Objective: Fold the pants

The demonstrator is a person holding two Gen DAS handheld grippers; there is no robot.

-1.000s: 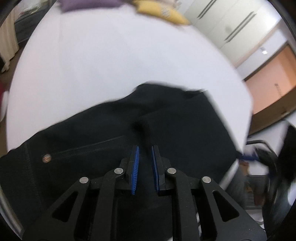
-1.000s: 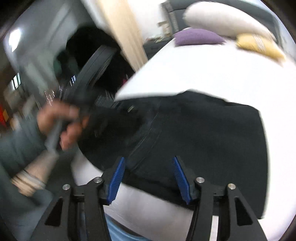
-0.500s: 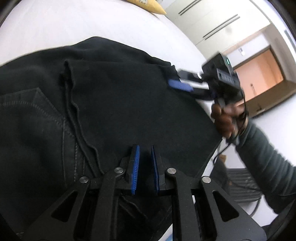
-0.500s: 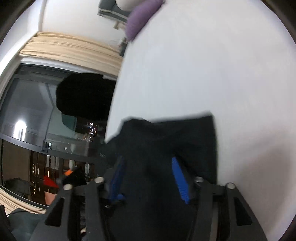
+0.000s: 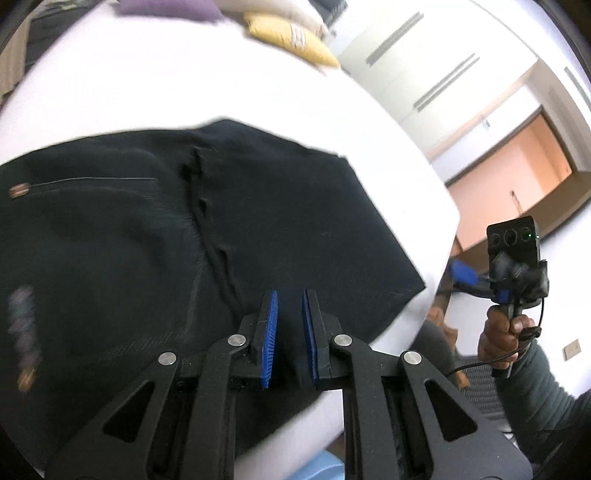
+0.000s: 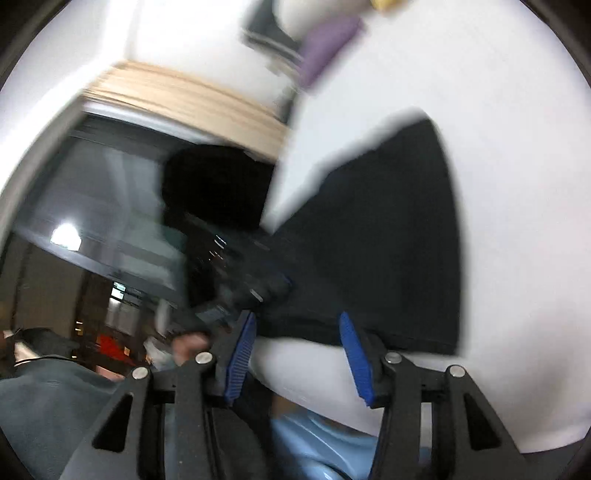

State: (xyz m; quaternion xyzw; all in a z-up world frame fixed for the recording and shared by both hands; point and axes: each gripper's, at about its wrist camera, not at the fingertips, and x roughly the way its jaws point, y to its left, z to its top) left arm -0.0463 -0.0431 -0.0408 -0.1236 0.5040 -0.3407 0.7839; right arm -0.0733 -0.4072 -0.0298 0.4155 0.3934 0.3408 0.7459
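Black pants [image 5: 155, 236] lie folded on a white bed [image 5: 192, 85], with a back pocket and its button at the left. My left gripper [image 5: 289, 301] hovers over the pants' near edge, its blue pads nearly closed with a narrow gap and nothing between them. In the right wrist view the pants [image 6: 384, 236] lie at the bed's near edge. My right gripper [image 6: 297, 325] is open and empty, just off the pants' near edge. It also shows in the left wrist view [image 5: 513, 266], held in a hand beyond the bed's right edge.
A yellow pillow [image 5: 291, 40] and a purple pillow [image 5: 166, 7] lie at the far end of the bed. A dark window and beige curtain [image 6: 177, 96] are to the left. A light blue thing [image 6: 317, 443] is below the bed edge.
Both grippers have drawn back from the pants. The right gripper moved off the bed's edge to the right. The left gripper pulled back toward the pants' near edge.
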